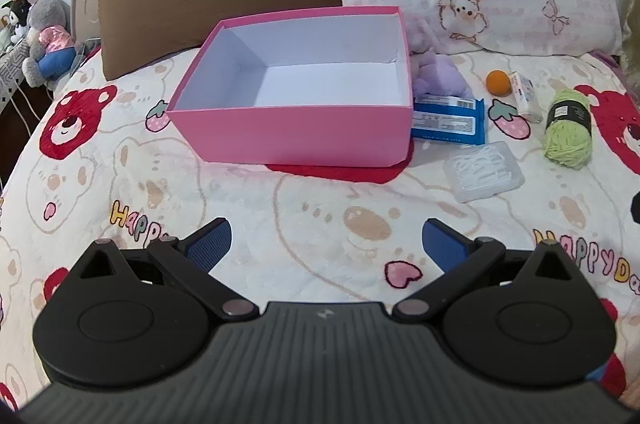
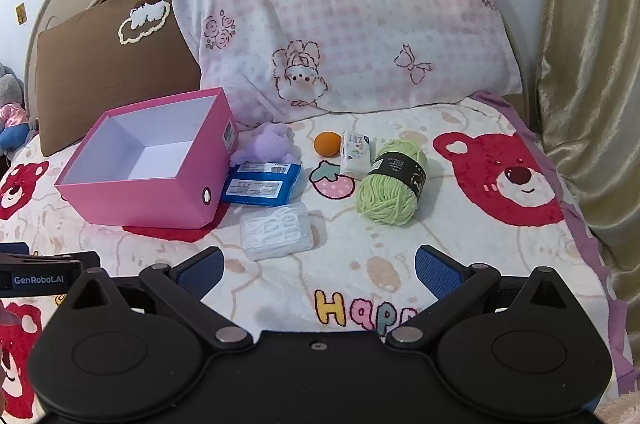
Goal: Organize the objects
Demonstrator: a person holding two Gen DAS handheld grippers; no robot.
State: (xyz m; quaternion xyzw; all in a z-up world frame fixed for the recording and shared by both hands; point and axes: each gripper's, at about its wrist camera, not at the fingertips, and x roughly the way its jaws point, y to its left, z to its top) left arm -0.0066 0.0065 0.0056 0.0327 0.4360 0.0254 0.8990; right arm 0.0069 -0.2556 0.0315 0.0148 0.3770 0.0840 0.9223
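**Objects beside empty box on bed**

Pink cardboard box (image 2: 152, 180), open and empty, sits left on the bear-print bed blanket (image 2: 460, 244). Rightward: blue wipes packet (image 2: 262, 184), clear plastic floss-pick case (image 2: 277, 232), orange ball (image 2: 327, 144), green yarn skein (image 2: 394, 182). Left gripper (image 1: 327, 244) and right gripper (image 2: 319, 274): fingers fully spread, holding nothing.

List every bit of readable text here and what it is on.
"GenRobot.AI": left gripper.
"Happ", cut off by the right gripper: blanket.
"HAPPY Da", cut off at the edge: blanket, left wrist view.
Blue packet, yarn band, small white box, pink box sticker: too small to read.
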